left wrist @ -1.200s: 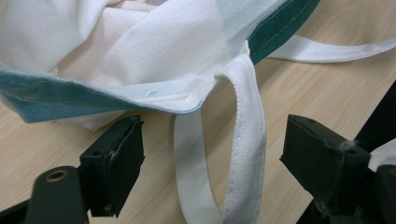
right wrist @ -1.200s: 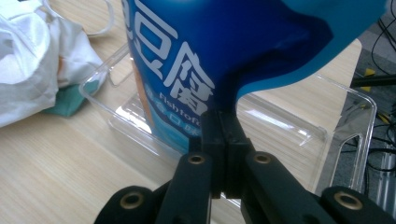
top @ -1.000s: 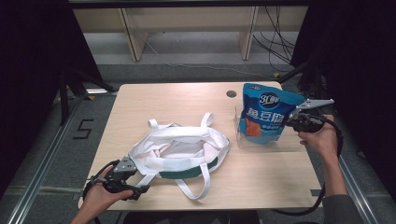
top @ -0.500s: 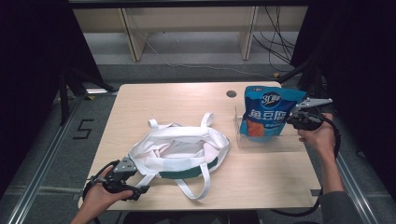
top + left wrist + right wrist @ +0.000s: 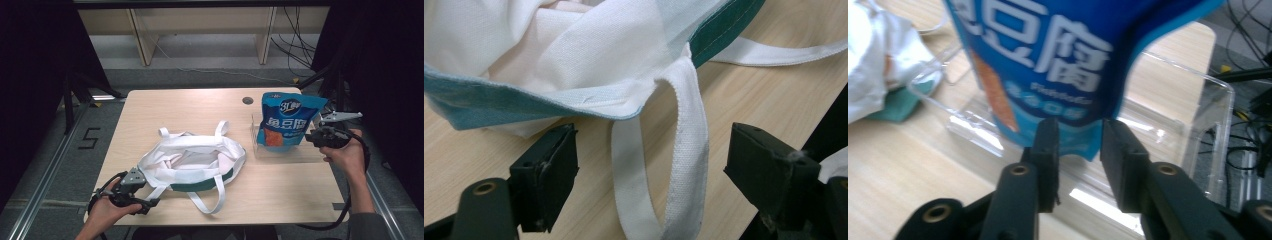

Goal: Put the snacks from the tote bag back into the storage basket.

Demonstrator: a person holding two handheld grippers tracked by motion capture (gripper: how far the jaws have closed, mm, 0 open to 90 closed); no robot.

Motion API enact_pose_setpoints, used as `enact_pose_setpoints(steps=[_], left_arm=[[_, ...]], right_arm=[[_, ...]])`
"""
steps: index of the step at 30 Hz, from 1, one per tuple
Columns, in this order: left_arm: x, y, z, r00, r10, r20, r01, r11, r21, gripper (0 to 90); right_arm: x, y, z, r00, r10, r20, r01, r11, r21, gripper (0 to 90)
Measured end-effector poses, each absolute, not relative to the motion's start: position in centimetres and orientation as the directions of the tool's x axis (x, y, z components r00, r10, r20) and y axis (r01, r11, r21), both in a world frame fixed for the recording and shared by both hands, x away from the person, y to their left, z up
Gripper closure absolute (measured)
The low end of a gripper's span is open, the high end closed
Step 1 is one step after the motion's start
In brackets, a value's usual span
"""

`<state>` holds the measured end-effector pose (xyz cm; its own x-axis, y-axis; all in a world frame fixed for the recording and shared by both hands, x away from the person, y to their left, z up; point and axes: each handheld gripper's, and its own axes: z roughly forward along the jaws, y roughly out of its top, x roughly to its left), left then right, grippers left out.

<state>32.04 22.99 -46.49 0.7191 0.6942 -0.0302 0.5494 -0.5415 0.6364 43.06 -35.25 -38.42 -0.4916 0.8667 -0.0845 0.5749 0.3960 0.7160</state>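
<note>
The right gripper (image 5: 1075,145) clamps the lower edge of the blue snack bag (image 5: 289,120), held above the clear tray (image 5: 260,145). The left gripper (image 5: 651,165) stands wide open around the strap (image 5: 684,150) of the white tote bag (image 5: 192,157) on the table (image 5: 200,107).

A blue snack pouch (image 5: 288,121) stood upright between the right gripper's (image 5: 311,136) jaws; a white tote (image 5: 192,160) lay slumped beside the left gripper (image 5: 150,200).
</note>
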Motion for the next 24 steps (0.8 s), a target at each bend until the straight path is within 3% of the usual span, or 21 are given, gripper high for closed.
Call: enact_pose_setpoints(steps=[15,24], left_arm=[[32.0,23.1,-46.4,0.724,0.689,-0.026,0.542,-0.545,0.640,20.0],[32.0,23.1,-46.4,0.716,0.697,-0.043,0.554,-0.530,0.642,20.0]], right_arm=[[42.0,-31.7,-38.4,-0.550,0.835,-0.029,0.575,0.403,0.712,47.5],[41.6,-29.4,-39.2,-0.596,0.803,0.004,0.572,0.421,0.704,42.2]])
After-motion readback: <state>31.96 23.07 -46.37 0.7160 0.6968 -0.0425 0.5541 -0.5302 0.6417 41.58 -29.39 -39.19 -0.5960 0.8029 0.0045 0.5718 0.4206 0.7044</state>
